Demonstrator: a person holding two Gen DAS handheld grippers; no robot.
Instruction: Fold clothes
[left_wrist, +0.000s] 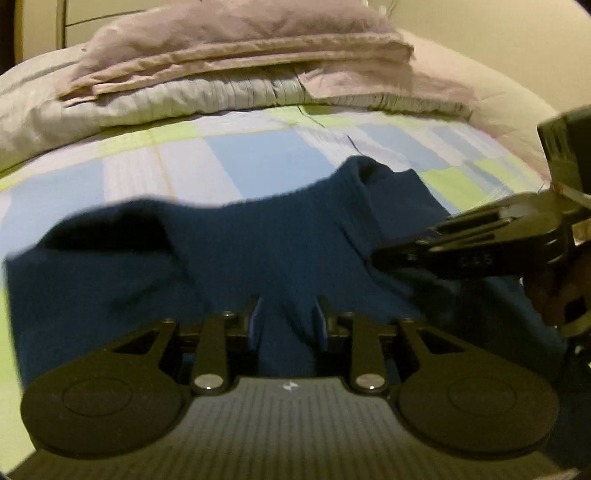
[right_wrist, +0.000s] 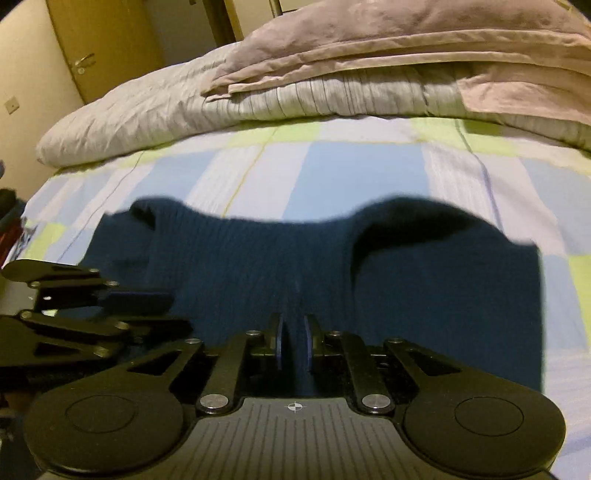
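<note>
Navy garment (left_wrist: 258, 251) is lying on the checked bed (left_wrist: 229, 155); left gripper (left_wrist: 288, 314) and right gripper (right_wrist: 293, 332) are each pinching a fold of it between closed jaws

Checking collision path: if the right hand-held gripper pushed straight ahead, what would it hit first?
The navy garment itself: the right hand-held gripper already has a fold pinched between its fingers. Beyond it, probably checked bedsheet, then the folded quilt; depth unclear.

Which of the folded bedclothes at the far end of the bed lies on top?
The pinkish-mauve folded sheet lies on top; the grey striped quilt sits beneath it, directly on the checked bedsheet.
</note>
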